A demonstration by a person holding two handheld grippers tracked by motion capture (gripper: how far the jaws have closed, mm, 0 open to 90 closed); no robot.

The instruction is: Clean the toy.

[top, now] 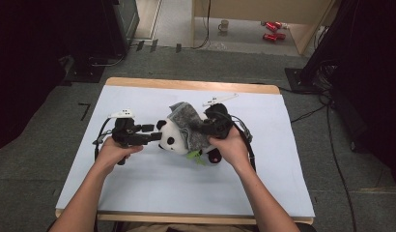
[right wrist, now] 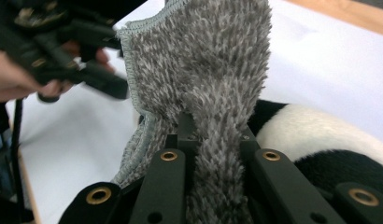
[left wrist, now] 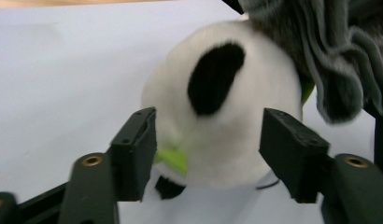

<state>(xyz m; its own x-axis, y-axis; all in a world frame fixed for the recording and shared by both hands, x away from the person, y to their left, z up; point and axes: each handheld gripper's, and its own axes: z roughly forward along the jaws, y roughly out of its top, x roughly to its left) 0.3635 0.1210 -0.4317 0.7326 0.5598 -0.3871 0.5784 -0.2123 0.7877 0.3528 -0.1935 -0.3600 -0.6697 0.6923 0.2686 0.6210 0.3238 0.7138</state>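
- High view: plush panda (top: 174,137) lies mid-surface (top: 138,183), grey cloth (top: 186,123) draped over it.
- Left gripper view: left gripper (left wrist: 208,149) stands wide, straddling the panda's head, pads clear.
- Right gripper view: right gripper (right wrist: 216,140) clamps the cloth.

You work at a wooden table (top: 186,85) under a white sheet (top: 162,188), on grey carpet (top: 36,159). Beyond it a mug (top: 224,25) and red cans (top: 274,30) lie by pale wood furniture (top: 307,34); dark equipment flanks both sides.

A plush panda (top: 174,137) under a grey cloth (top: 189,123) lies between two hand-held grippers on the white table (top: 138,188).
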